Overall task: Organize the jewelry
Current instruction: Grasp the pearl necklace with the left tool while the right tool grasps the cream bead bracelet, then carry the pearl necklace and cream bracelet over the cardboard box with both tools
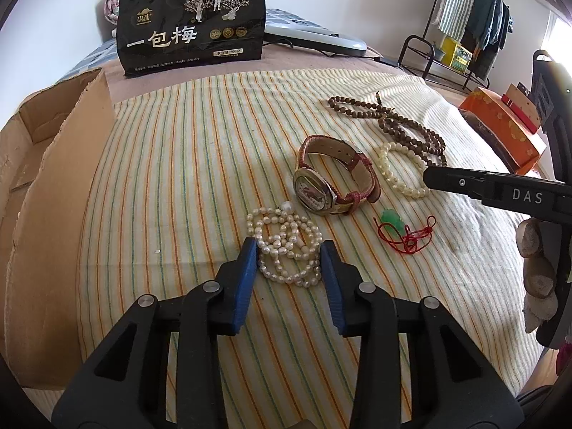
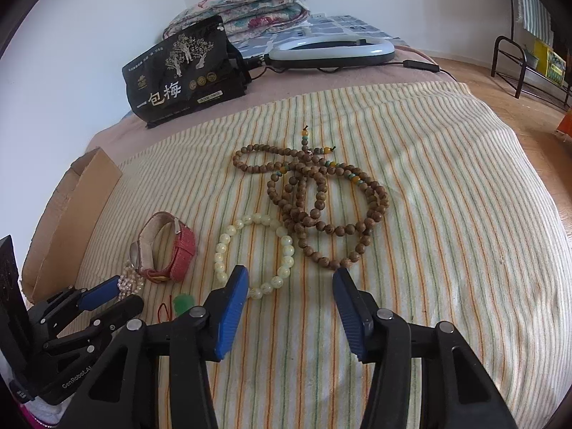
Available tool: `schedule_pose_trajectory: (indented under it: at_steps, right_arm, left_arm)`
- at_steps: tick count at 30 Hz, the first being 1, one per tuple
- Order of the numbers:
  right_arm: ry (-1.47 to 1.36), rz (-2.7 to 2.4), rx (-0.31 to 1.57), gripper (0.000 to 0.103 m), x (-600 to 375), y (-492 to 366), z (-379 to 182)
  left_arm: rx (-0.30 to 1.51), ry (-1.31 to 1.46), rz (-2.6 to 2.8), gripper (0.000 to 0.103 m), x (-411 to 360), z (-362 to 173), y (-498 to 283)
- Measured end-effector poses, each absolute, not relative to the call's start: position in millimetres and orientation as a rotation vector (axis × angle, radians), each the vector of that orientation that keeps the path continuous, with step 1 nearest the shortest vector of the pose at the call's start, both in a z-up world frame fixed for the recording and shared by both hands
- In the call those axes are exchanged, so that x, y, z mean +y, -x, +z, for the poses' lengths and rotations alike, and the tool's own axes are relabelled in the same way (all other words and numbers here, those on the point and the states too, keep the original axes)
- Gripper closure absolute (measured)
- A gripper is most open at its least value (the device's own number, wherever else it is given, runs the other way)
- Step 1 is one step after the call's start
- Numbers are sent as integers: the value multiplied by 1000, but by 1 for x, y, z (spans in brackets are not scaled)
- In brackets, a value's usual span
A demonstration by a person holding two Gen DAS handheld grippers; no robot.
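Observation:
On the striped cloth (image 1: 178, 143), my left gripper (image 1: 289, 252) stands open around a heap of white pearls (image 1: 286, 243), its blue pads right at the heap's two sides. Beyond it lie a red-strapped watch (image 1: 332, 178) and a green pendant on red cord (image 1: 393, 220). My right gripper (image 2: 289, 282) is open low over a cream bead bracelet (image 2: 221, 250); the left pad covers the bracelet's near edge. A long string of brown wooden beads (image 2: 314, 193) ends just beyond the right pad. The pearls (image 2: 128, 279) show at the left gripper (image 2: 128, 291).
An open cardboard box (image 1: 53, 178) stands along the cloth's left edge. A black snack bag (image 1: 193, 25) and a ring light (image 1: 314, 39) sit at the back. An orange box (image 1: 500, 132) is at the right, a clothes rack (image 1: 464, 18) beyond it.

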State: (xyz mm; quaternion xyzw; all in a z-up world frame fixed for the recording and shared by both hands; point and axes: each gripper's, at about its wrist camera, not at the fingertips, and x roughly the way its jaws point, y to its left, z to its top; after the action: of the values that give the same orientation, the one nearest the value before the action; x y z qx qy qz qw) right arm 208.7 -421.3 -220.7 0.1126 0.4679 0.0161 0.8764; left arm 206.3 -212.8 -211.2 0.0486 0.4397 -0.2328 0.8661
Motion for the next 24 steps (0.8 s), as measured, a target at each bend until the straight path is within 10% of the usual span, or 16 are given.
schedule_pose_trajectory:
  at_steps: [12,17,24]
  right_arm:
    - [-60,-31,1021,68,-402,-237,-230]
    - [-69,-19,1019,96,-404,-236,-228]
    - [-124,20,988,98,-407,-225,-217]
  left_arm:
    - [926,-76,-473,88,-208,-212,-210]
    - [940,-19,-479,97,-199,-211,-212]
    - [921,-11,-485,98,-193,-202,-203]
